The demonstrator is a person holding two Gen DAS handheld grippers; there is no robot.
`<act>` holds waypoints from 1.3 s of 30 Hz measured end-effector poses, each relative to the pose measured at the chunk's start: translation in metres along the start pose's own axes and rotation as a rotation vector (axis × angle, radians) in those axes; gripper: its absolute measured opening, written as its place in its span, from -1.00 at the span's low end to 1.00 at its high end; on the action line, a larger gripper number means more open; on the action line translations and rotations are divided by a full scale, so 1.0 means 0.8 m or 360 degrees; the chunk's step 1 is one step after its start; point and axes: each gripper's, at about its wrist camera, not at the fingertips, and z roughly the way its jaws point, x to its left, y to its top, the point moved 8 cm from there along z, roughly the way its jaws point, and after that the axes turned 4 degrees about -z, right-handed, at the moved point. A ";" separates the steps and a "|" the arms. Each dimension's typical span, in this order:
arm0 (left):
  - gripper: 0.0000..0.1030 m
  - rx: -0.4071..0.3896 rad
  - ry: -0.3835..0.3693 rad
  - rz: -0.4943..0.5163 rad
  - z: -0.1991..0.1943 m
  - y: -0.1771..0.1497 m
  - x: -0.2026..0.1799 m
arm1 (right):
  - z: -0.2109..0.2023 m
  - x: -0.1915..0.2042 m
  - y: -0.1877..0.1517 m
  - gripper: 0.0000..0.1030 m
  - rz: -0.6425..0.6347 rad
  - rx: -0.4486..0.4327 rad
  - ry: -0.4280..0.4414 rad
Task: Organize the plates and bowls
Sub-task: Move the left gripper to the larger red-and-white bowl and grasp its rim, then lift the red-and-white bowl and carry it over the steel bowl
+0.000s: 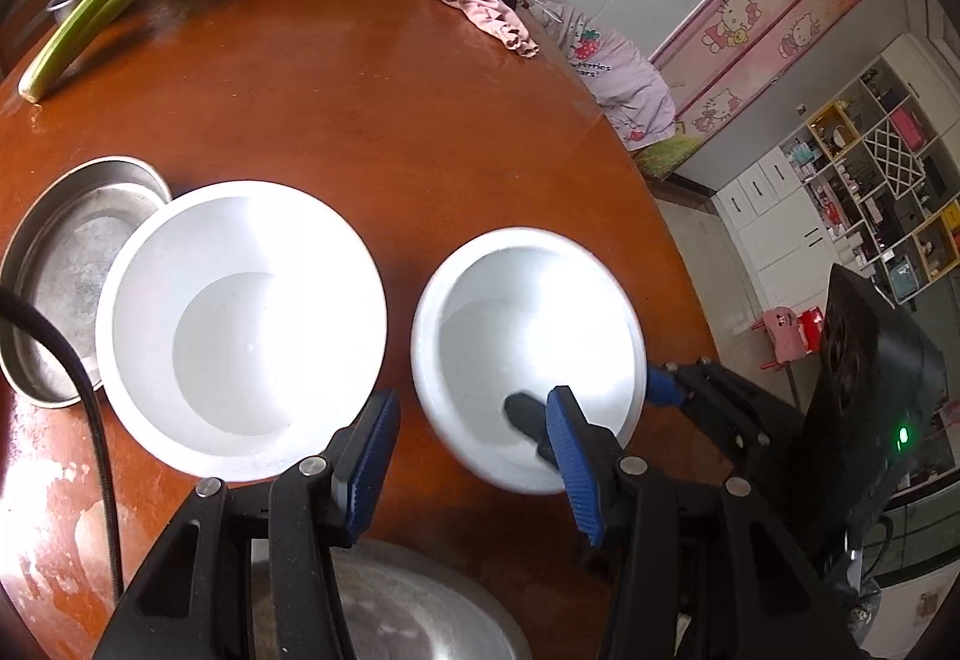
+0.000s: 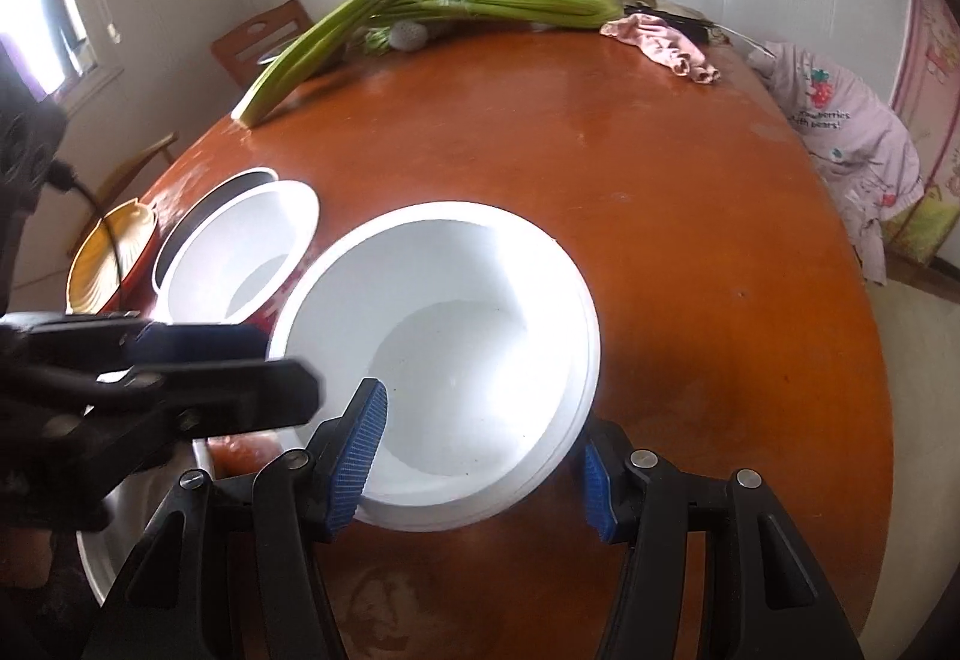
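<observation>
White bowl is sitting on the counter between the right gripper's spread fingers; the left gripper is hovering open. Closing squarely on the rim before lifting looks wise.

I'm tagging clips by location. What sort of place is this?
Probably a home dining room: a round wooden table bearing celery, a child's strawberry-print shirt draped beside it, and a Hello Kitty cabinet.
</observation>
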 end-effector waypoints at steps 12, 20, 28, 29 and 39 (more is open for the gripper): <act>-0.02 -0.0023 -0.0034 0.0062 -0.003 0.003 -0.017 | -0.012 0.012 -0.004 0.16 0.0031 0.0019 0.0012; -0.02 -0.0064 -0.0057 0.0087 -0.020 -0.002 -0.021 | -0.033 0.022 -0.006 0.16 0.0030 -0.0024 0.0014; -0.02 -0.0101 -0.0052 0.0149 -0.035 -0.012 -0.027 | -0.053 0.031 -0.007 0.16 0.0021 -0.0073 -0.0001; -0.02 -0.0104 -0.0049 0.0158 -0.037 -0.014 -0.029 | -0.056 0.032 -0.008 0.16 0.0020 -0.0078 -0.0002; -0.02 -0.0175 -0.0044 0.0224 -0.058 -0.019 -0.032 | -0.075 0.042 -0.005 0.16 0.0002 -0.0131 -0.0016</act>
